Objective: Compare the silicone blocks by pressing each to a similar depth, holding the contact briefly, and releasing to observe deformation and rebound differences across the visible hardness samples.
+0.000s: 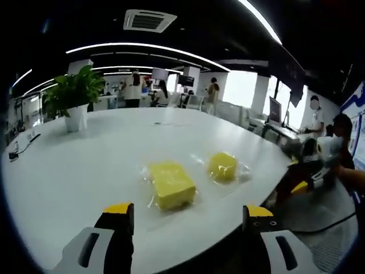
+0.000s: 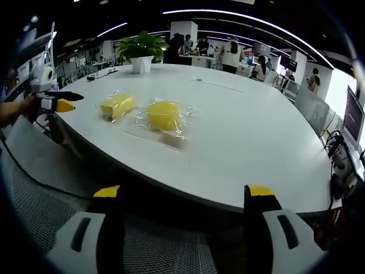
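**Two blocks, neither pressed yet**

Both yellow samples lie wrapped on the white table point(image 1: 68, 171): the square block point(image 1: 171, 184) just ahead of the spread, empty left gripper point(image 1: 191, 220), the rounder block point(image 1: 222, 166) beyond. The right gripper point(image 2: 182, 200), likewise spread, hangs well back. All pressing seems left to do.

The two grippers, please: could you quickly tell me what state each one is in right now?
Left gripper: open, holding nothing, jaws short of the yellow blocks.
Right gripper: open, holding nothing, back from the table edge.
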`<state>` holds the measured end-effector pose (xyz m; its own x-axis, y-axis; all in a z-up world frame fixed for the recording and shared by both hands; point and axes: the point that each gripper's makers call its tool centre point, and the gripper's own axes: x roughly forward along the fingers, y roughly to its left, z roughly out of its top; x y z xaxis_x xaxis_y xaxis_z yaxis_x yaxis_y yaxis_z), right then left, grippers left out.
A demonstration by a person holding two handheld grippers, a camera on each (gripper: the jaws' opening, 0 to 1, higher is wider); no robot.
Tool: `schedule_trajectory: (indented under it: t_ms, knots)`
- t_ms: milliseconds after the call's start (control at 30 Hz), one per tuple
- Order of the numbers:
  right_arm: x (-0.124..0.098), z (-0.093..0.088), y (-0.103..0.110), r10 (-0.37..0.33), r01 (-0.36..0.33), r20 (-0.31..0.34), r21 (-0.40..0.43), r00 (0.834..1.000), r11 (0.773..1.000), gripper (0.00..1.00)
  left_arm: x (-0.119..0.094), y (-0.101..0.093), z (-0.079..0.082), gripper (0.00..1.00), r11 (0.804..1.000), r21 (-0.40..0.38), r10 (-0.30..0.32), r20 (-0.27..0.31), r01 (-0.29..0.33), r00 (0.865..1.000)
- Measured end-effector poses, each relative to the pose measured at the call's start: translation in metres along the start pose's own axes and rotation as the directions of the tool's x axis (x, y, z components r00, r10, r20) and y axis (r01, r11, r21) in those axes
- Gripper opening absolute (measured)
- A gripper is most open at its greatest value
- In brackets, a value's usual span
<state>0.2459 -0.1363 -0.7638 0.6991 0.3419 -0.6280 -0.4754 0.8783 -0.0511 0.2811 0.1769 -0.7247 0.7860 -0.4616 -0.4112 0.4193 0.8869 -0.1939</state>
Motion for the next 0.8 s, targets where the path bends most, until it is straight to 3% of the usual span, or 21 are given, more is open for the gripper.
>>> schedule_trajectory:
  t_ms: [267, 500, 633, 800]
  knots:
    - [-0.001, 0.005, -0.003, -0.017, 0.017, 0.028, -0.004, 0.999, 1.0, 0.8, 0.02, 0.019, 0.005, 0.73, 0.996, -0.085, 0.013, -0.003, -0.013, 1.0]
    - [-0.002, 0.005, -0.006, -0.037, 0.037, 0.034, 0.001, 0.999, 0.999, 0.78, 0.039, 0.032, 0.002, 0.65, 0.965, -0.26, -0.018, 0.014, 0.021, 1.0]
    - [-0.002, 0.005, -0.006, -0.036, 0.036, 0.033, 0.001, 0.999, 0.999, 0.77, 0.046, 0.039, 0.006, 0.64, 0.966, -0.258, -0.008, 0.02, 0.013, 1.0]
    - [-0.002, 0.003, -0.005, -0.035, 0.035, 0.026, 0.001, 0.999, 0.999, 0.77, 0.056, 0.042, 0.005, 0.64, 0.977, -0.213, 0.0, -0.014, -0.003, 1.0]
